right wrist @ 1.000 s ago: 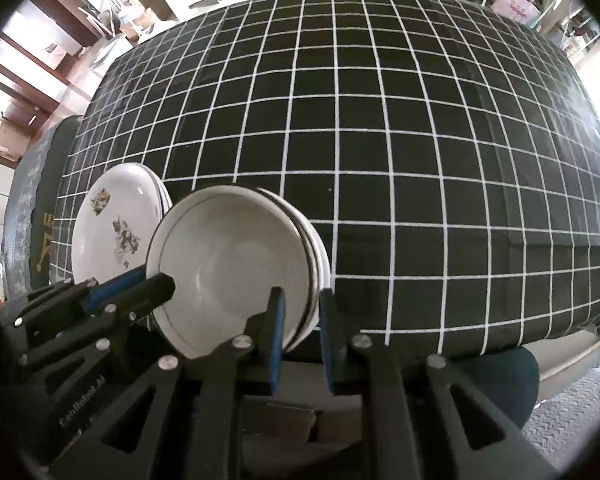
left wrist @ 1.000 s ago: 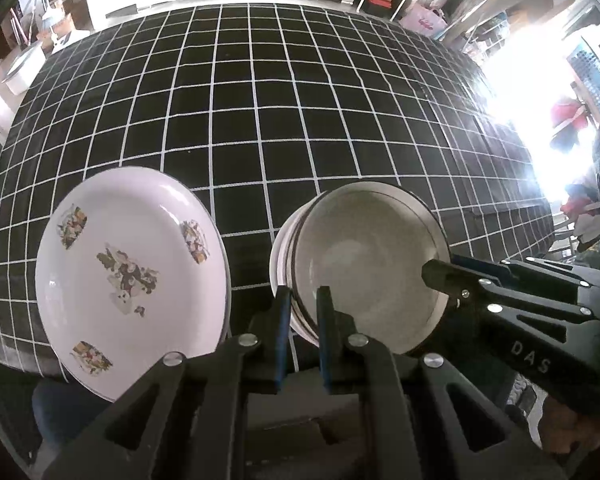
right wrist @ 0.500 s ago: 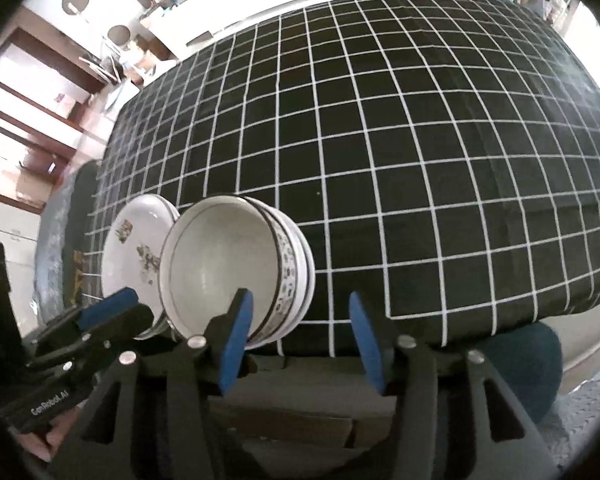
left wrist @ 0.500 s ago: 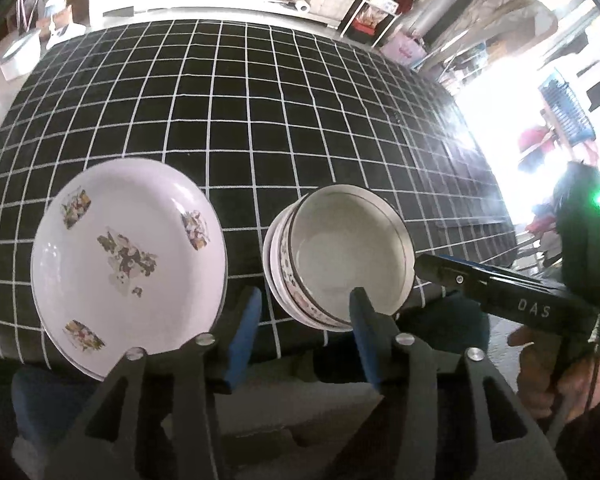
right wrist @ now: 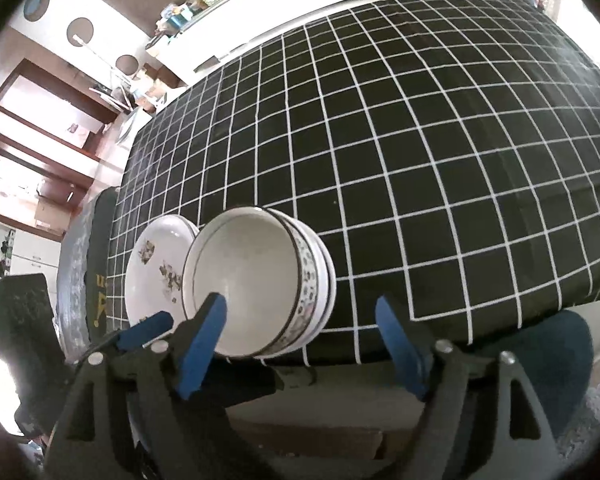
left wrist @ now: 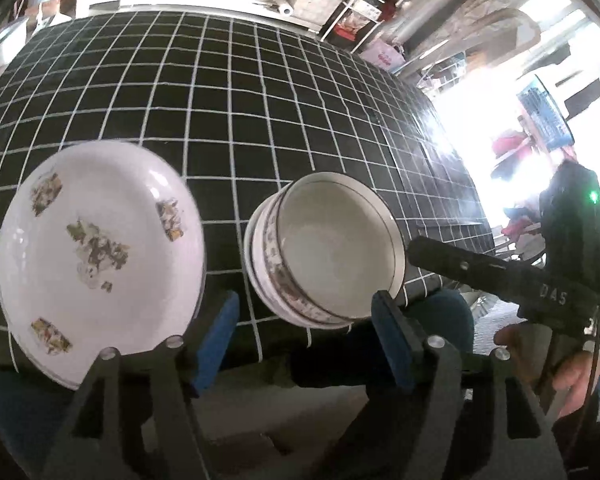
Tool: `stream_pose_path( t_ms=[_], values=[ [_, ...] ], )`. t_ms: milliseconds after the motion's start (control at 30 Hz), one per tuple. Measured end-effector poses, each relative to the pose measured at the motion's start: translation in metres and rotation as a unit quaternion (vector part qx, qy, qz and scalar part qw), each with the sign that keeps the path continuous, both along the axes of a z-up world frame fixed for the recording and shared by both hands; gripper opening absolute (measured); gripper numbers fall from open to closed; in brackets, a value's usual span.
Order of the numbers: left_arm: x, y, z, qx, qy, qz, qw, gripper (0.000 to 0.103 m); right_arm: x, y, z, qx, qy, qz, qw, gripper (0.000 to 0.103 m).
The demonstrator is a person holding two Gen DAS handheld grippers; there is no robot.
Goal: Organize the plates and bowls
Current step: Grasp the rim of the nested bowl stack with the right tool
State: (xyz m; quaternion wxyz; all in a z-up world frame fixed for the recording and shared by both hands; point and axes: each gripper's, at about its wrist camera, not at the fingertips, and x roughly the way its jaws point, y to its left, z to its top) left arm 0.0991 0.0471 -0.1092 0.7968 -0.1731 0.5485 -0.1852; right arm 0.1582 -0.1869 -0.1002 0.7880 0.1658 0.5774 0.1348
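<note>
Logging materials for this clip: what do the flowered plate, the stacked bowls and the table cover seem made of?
White flower-printed plate: glazed ceramic or melamine; glossy highlights. Stacked white pattern-banded bowls: likely the same; smooth sheen. Black white-gridded table cover: probably cloth or vinyl; it drapes over the edge.

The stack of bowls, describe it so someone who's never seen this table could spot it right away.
Find the table with the black, white-gridded cloth and look along its near edge. Two white dishes sit there side by side. The stack of bowls is the deep nested one with a patterned band outside, beside the flat plate with flower prints.
</note>
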Motion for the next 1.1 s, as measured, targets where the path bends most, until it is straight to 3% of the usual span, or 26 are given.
stream_pose_path(
  t_ms=[367, 733, 933, 1100],
  values=[
    [0.024, -0.013, -0.026, 0.006, 0.006, -0.023, 0.9997, 0.068, 0.018, 0.001, -0.041, 0.023, 0.050, -0.008, 0.998, 0.082],
    [0.037, -0.014, -0.056, 0.025, 0.031, -0.029, 0.9988, 0.069, 0.031, 0.001, -0.061, 0.033, 0.070, -0.002, 0.997, 0.082],
    [0.039, -0.013, -0.067, 0.025, 0.037, -0.036, 0.9984, 0.069, 0.032, -0.003, -0.074, 0.075, 0.093, 0.007, 0.993, 0.082],
    [0.038, -0.025, -0.070, 0.045, 0.035, -0.044, 0.9974, 0.070, 0.032, -0.010, -0.079, 0.074, 0.096, 0.011, 0.993, 0.082]
  ],
)
